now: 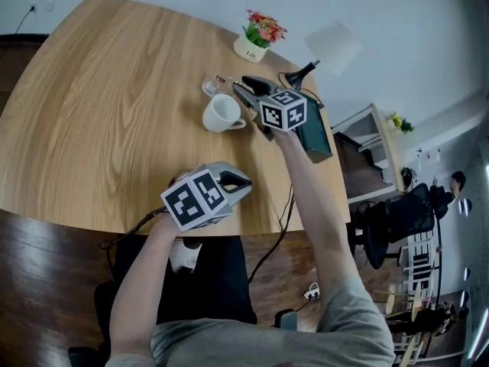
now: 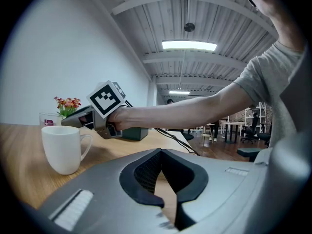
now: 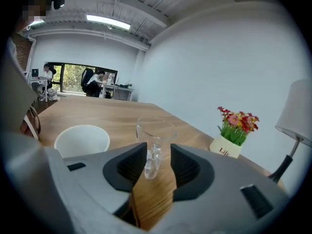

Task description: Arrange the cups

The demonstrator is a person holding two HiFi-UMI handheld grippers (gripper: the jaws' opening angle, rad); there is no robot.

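Right gripper view: right tool (image 3: pixel 159 149) open astride handle of glass cup (image 3: pixel 156 128); left tool (image 2: pixel 161 151) closed.

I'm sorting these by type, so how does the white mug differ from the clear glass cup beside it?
The white mug is opaque; the glass cup is see-through. The white mug looks wider and bulkier, the glass cup slimmer. In the head view the white mug sits nearer, the glass cup farther back. Both stand upright on the wooden table, and each has a handle.
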